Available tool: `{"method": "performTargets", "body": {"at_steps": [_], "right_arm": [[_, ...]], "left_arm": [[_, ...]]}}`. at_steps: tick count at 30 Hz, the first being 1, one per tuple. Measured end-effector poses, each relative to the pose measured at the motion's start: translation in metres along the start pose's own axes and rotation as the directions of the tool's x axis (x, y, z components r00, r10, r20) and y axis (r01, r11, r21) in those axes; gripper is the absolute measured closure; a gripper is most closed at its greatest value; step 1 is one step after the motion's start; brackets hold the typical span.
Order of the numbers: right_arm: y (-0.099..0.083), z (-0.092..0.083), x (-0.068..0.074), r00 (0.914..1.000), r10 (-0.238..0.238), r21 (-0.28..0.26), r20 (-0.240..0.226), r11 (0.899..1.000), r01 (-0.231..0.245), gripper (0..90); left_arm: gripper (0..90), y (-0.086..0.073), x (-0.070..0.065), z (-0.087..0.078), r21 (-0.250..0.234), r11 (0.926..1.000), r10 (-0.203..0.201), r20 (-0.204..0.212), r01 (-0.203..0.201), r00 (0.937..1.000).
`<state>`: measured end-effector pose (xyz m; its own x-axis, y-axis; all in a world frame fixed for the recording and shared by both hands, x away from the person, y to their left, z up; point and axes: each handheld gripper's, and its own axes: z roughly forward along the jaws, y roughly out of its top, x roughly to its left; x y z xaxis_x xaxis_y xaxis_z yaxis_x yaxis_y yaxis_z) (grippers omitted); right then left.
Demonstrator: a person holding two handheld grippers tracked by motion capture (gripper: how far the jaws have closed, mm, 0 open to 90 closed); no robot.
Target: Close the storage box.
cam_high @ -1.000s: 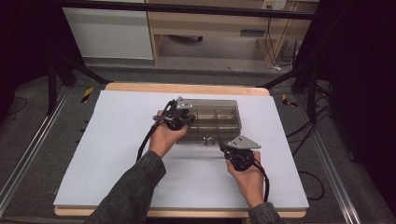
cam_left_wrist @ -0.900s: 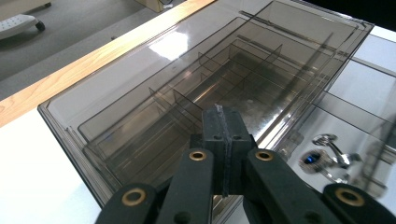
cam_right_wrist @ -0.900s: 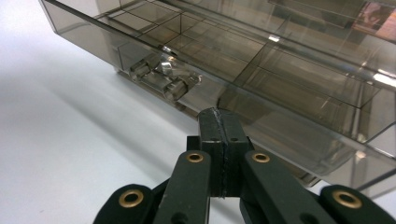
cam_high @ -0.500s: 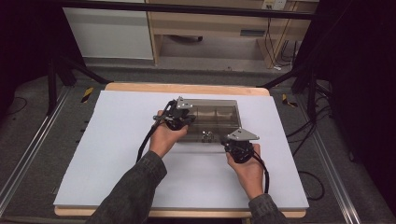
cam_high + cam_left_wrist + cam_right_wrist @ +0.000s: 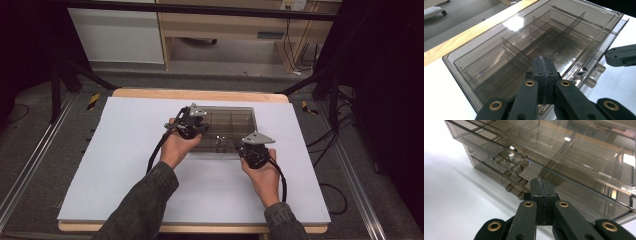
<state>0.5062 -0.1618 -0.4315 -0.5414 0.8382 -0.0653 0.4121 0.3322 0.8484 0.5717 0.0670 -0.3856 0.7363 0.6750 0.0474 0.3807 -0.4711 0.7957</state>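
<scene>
At centre frame, the left tongs (image 5: 196, 126) press clenched on the smoky plastic organizer box (image 5: 234, 120); the right tongs (image 5: 248, 148) (also clenched, empty) meet its lid edge.

The compartment box (image 5: 227, 127) is smoky grey-brown see-through plastic, its dividers (image 5: 517, 51) the same tint. Both the left gripper (image 5: 544, 66) and right gripper (image 5: 541, 187) are black with brass-coloured rivets. At six o'clock the table sheet (image 5: 125, 165) looks pale lavender-white, perhaps from lighting, edged in light wood.
</scene>
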Motion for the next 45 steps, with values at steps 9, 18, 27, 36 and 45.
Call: {"method": "performTargets", "body": {"at_steps": [9,18,27,36,45], "right_arm": [[0.004,0.009,-0.004,0.9999,0.009,0.006,0.008,1.000,-0.009,90.0],[0.007,0.011,0.000,1.0000,-0.005,0.005,0.006,1.000,0.005,90.0],[-0.002,-0.007,-0.009,0.9998,0.022,0.002,0.001,1.000,-0.022,90.0],[-0.011,-0.017,-0.006,0.9995,-0.026,0.042,0.018,0.999,0.025,76.1],[-0.013,-0.012,0.020,0.9638,-0.265,0.113,0.034,0.959,0.259,48.7]], "left_arm": [[90.0,0.001,0.000,0.000,0.004,1.0000,0.006,0.003,-0.006,1.0000],[90.0,0.001,-0.002,-0.001,0.005,0.9999,0.014,0.002,-0.014,0.9999],[90.0,0.003,-0.019,-0.019,-0.023,0.9930,0.116,-0.016,-0.116,0.9931],[74.8,-0.012,-0.020,-0.042,-0.028,0.9934,0.110,-0.045,-0.112,0.9929],[36.2,-0.044,-0.002,-0.070,-0.033,0.9977,0.053,-0.157,-0.059,0.9861]]}}
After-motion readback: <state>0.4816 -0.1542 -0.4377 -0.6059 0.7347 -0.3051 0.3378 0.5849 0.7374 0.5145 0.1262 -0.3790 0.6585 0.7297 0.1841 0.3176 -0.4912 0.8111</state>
